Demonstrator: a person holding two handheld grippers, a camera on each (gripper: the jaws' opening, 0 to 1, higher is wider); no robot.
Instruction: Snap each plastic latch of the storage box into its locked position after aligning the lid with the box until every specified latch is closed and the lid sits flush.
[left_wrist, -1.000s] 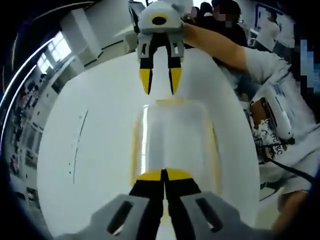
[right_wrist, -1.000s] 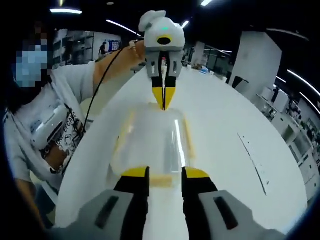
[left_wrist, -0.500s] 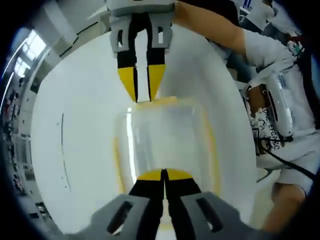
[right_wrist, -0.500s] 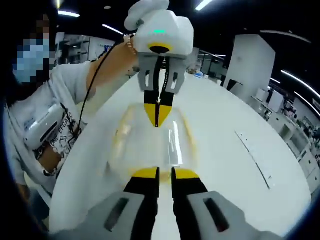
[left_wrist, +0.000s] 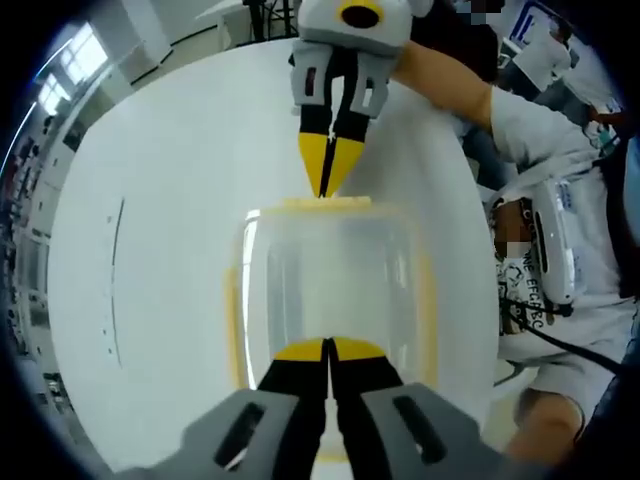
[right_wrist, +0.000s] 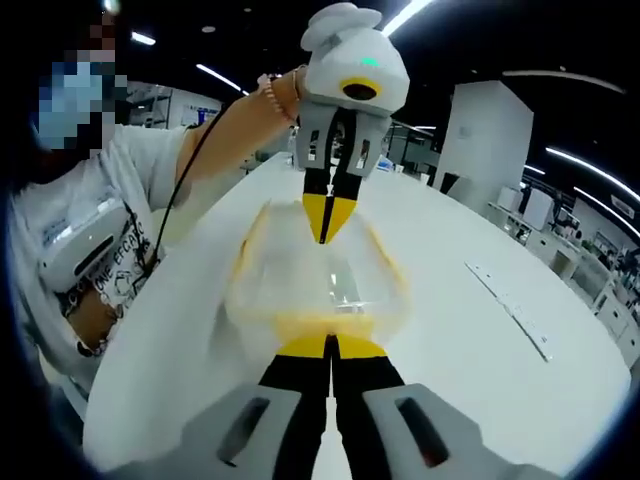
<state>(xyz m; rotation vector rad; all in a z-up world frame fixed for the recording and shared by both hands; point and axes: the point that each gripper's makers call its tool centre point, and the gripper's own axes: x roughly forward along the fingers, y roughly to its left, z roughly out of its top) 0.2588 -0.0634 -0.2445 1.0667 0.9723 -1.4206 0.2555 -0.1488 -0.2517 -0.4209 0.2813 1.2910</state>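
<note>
From my left gripper view, the storage box (left_wrist: 330, 290) has its near end hidden behind my left gripper (left_wrist: 327, 350), so I can't tell how that latch sits. In the right gripper view, the box is blurred, and my right gripper (right_wrist: 329, 348) covers its near end.

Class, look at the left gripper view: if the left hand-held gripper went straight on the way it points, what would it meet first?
Probably the clear storage box: the left hand-held gripper sits shut at its near yellow edge, though contact is unclear.
</note>
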